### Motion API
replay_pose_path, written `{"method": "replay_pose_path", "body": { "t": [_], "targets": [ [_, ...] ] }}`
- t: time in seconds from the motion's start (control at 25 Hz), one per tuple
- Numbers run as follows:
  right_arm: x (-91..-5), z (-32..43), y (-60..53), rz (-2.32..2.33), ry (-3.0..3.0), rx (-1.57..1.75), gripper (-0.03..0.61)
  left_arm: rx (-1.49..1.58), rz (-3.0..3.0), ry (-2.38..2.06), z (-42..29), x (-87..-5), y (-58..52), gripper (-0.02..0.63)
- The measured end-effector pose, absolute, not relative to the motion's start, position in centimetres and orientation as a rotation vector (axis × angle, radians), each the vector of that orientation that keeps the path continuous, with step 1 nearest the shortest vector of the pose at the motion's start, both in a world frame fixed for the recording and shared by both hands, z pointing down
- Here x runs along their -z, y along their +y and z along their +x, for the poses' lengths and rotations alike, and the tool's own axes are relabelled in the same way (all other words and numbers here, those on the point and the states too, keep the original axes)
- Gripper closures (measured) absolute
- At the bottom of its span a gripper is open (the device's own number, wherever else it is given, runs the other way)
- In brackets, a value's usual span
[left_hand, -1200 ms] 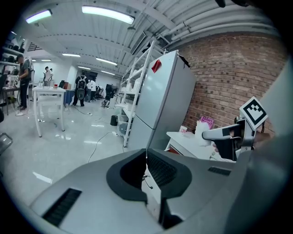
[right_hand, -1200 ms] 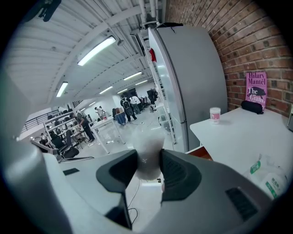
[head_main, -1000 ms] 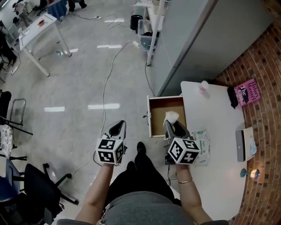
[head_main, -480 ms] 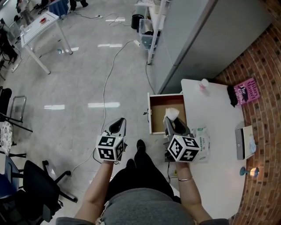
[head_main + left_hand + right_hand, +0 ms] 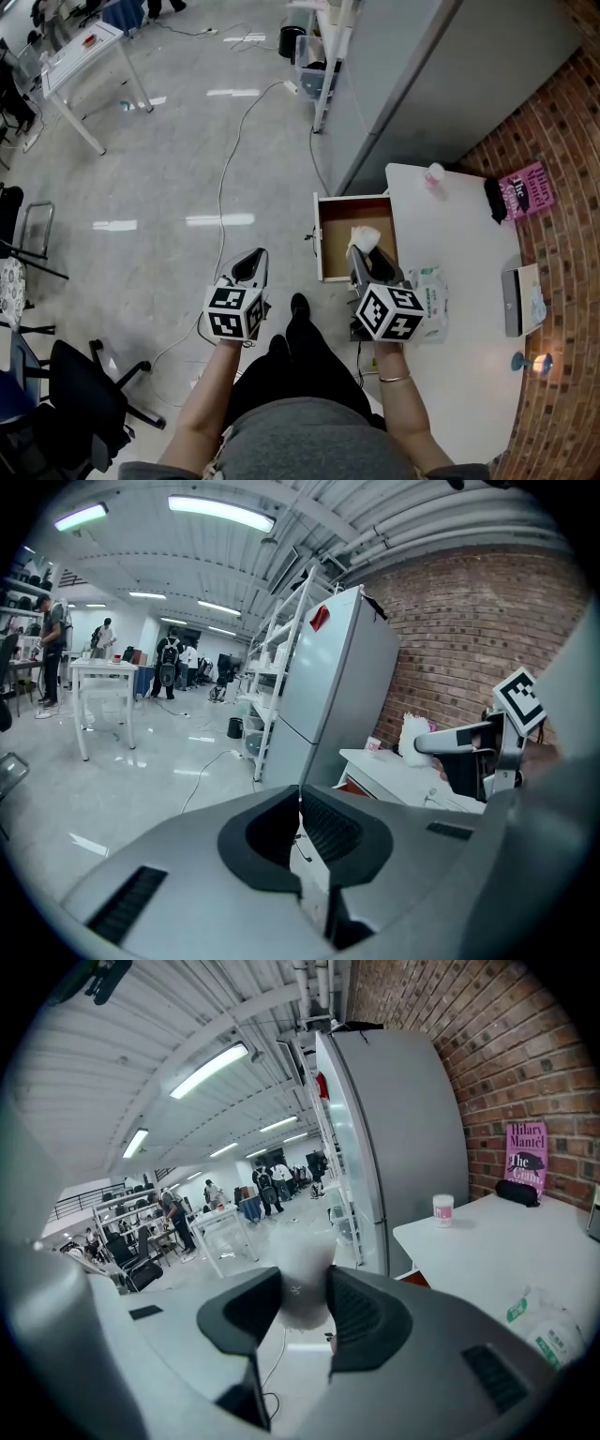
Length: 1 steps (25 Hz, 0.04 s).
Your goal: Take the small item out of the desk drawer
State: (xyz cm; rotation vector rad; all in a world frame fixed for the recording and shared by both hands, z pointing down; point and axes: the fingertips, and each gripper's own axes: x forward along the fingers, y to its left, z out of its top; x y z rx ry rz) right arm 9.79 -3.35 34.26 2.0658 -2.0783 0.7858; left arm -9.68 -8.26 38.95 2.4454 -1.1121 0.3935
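Where white surface point(image 5: 469, 244) meets brick wall point(image 5: 567, 234), drawer point(image 5: 336, 246) sticks out open, brown inside showing. Over drawer hangs right tool point(image 5: 362, 253), jaws pinching small white item point(image 5: 367, 236), soft and crumpled, up higher than surface top. Off to side, left tool point(image 5: 249, 266) over gray floor point(image 5: 169, 187), well apart from drawer, jaws pressed together, nothing between.

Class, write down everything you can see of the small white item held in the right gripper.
The small white item looks soft and crumpled, like wadded tissue or a thin bag; its material is not certain. It is pinched from both sides by the dark pads of the right gripper, and its top bulges above them. In the head view it is over the open drawer. Nothing else seems to touch it.
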Motion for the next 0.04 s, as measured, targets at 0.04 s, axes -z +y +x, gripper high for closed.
{"method": "replay_pose_path", "body": {
  "t": [0.04],
  "targets": [
    [-34.26, 9.7, -3.42, 2.064, -2.083, -0.789, 0.417, -0.392, 2.447, -1.113, -9.7, -38.91, -8.31, 0.589]
  ]
}}
